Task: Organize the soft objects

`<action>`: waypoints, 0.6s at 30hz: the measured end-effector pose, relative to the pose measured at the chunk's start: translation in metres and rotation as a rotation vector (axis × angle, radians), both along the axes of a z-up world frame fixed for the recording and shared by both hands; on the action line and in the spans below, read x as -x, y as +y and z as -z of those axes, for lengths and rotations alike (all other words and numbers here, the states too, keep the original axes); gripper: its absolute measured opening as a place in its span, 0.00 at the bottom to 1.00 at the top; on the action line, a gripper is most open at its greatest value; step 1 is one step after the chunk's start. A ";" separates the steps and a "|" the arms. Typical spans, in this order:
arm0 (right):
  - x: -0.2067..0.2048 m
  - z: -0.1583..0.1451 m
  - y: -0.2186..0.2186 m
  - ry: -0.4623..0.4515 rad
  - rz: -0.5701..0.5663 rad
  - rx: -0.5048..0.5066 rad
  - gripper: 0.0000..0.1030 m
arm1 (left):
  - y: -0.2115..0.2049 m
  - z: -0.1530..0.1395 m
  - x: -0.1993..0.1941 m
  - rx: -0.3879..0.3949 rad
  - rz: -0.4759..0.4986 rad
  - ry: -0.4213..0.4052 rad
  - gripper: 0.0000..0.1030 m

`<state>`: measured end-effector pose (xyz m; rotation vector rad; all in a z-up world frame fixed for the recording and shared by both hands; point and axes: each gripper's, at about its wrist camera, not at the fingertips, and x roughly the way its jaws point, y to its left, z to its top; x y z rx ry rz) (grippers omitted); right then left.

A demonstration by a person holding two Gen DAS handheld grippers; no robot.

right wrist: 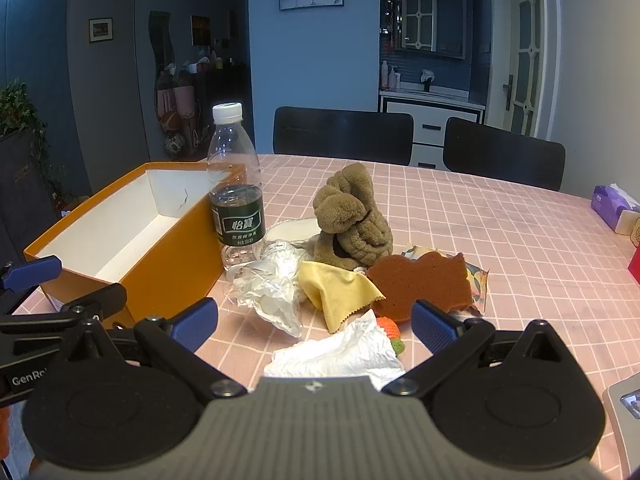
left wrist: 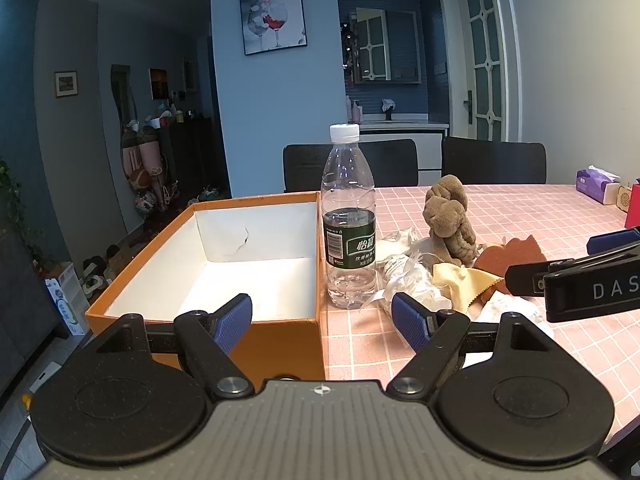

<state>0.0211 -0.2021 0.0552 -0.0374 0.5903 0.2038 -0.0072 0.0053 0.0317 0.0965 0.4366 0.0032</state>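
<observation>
An empty orange box [left wrist: 208,320] [right wrist: 168,272] with a white inside stands at the table's left. Beside it lies a pile: a brown plush towel [left wrist: 450,216] [right wrist: 352,220], a brown sponge [right wrist: 424,284] [left wrist: 516,256], a yellow cloth [right wrist: 340,296] [left wrist: 460,286], crumpled clear plastic [right wrist: 272,288] [left wrist: 404,276], a white tissue [right wrist: 340,352] and a small orange knitted toy [right wrist: 390,328]. My left gripper [left wrist: 322,320] is open and empty above the box's near right corner. My right gripper [right wrist: 316,324] is open and empty, just above the tissue.
A water bottle [left wrist: 348,216] [right wrist: 238,188] stands between box and pile. The table has a pink checked cloth [right wrist: 520,240]. A purple tissue pack [left wrist: 596,184] and a red item [left wrist: 632,208] sit at the far right. Two black chairs [right wrist: 344,132] stand behind.
</observation>
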 end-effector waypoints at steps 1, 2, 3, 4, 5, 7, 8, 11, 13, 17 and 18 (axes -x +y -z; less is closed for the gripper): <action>0.000 0.000 0.000 0.001 0.000 0.000 0.98 | 0.000 0.000 0.000 -0.003 0.001 0.000 0.90; -0.001 0.000 0.000 0.002 0.000 0.001 0.98 | 0.000 0.001 0.000 -0.003 0.001 0.000 0.90; -0.001 0.001 0.000 0.003 0.000 0.001 0.98 | 0.000 0.001 -0.001 -0.002 0.000 0.001 0.90; -0.001 0.001 0.000 0.003 0.000 0.002 0.98 | 0.000 0.001 -0.001 -0.002 0.000 0.002 0.90; -0.001 0.001 0.001 0.004 0.000 0.003 0.98 | 0.001 0.001 -0.001 -0.001 0.000 0.002 0.90; -0.001 0.001 0.001 0.005 -0.003 0.006 0.98 | -0.001 0.001 -0.001 -0.005 0.000 0.003 0.90; -0.002 0.001 0.002 0.005 -0.004 0.008 0.98 | -0.001 0.001 -0.001 -0.007 0.001 0.004 0.90; -0.002 0.002 0.003 0.004 -0.006 0.010 0.98 | -0.001 0.001 -0.001 -0.006 0.001 0.004 0.90; -0.003 0.002 0.003 0.005 -0.006 0.008 0.98 | -0.001 0.001 -0.001 -0.007 -0.001 0.003 0.90; -0.005 0.003 0.004 0.013 -0.008 0.009 0.98 | -0.001 0.003 -0.002 -0.004 -0.004 0.007 0.90; -0.005 0.003 0.004 0.014 -0.008 0.010 0.98 | -0.002 0.003 -0.003 -0.005 -0.004 0.009 0.90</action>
